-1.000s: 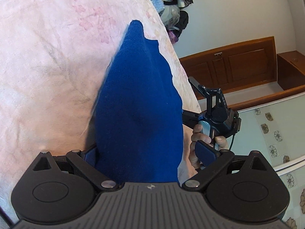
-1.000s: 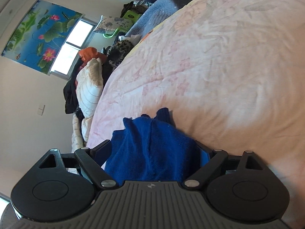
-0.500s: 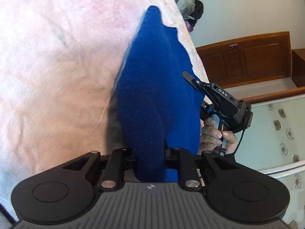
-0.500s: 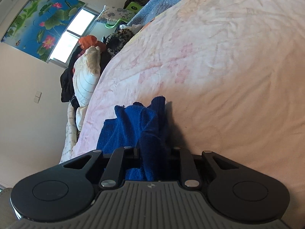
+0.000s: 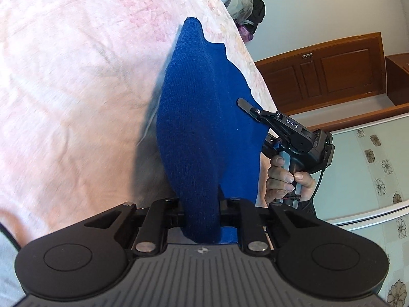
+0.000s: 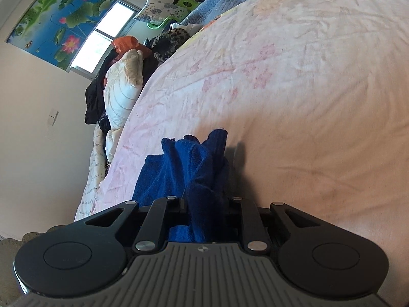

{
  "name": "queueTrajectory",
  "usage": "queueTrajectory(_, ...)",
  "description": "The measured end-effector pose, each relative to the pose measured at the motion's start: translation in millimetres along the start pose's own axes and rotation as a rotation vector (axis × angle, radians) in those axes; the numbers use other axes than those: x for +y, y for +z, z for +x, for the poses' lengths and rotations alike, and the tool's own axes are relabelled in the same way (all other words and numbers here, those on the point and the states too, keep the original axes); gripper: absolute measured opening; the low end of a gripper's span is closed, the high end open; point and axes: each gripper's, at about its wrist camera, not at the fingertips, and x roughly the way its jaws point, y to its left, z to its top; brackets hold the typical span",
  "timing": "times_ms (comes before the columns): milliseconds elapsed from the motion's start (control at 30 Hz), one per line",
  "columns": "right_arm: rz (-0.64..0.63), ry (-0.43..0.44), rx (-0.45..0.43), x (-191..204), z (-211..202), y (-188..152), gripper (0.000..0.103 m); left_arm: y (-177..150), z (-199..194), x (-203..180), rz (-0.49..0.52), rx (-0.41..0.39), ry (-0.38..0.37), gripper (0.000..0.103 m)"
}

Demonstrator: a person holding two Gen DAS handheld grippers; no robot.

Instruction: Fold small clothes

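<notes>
A small blue knitted garment (image 5: pixel 202 128) lies stretched along the edge of a pink floral bedsheet (image 5: pixel 76 76). My left gripper (image 5: pixel 202 217) is shut on its near end, with the cloth pinched between the jaws. In the left wrist view the right gripper (image 5: pixel 245 103) reaches into the garment's right side, held by a hand (image 5: pixel 286 176). In the right wrist view the right gripper (image 6: pixel 207 217) is shut on a bunched fold of the same blue garment (image 6: pixel 189 168), which rises in a crumpled ridge above the sheet (image 6: pixel 306 89).
A pile of clothes and pillows (image 6: pixel 127 81) lies at the far end of the bed, under a window (image 6: pixel 102 38). Wooden furniture (image 5: pixel 332 69) stands beyond the bed's edge. A pale flowered panel (image 5: pixel 370 166) is on the right.
Both grippers went from open around the blue cloth to shut on it. The garment's held edges have gathered into raised folds, and the right gripper has shifted a little sideways.
</notes>
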Motion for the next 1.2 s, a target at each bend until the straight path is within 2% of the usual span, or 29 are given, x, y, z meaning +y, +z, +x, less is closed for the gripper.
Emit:
queueTrajectory(367, 0.023, 0.014, 0.022, 6, -14, -45, 0.021, 1, 1, 3, -0.010, 0.038, 0.027, 0.016)
queueTrajectory(567, 0.013, 0.007, 0.049, 15, -23, -66, 0.021, -9, -8, 5, -0.006, 0.053, 0.040, 0.016)
queueTrajectory(767, 0.014, -0.002, 0.059, 22, -30, -87, 0.021, 3, 0, 3, 0.026, 0.051, 0.063, 0.016)
queueTrajectory(900, 0.015, -0.007, 0.058, 26, -33, -97, 0.021, 4, 3, 2, 0.064, 0.047, 0.084, 0.016)
queueTrajectory(1200, 0.014, -0.017, 0.067, 35, -35, -113, 0.021, 10, 11, 2, 0.071, 0.050, 0.086, 0.017)
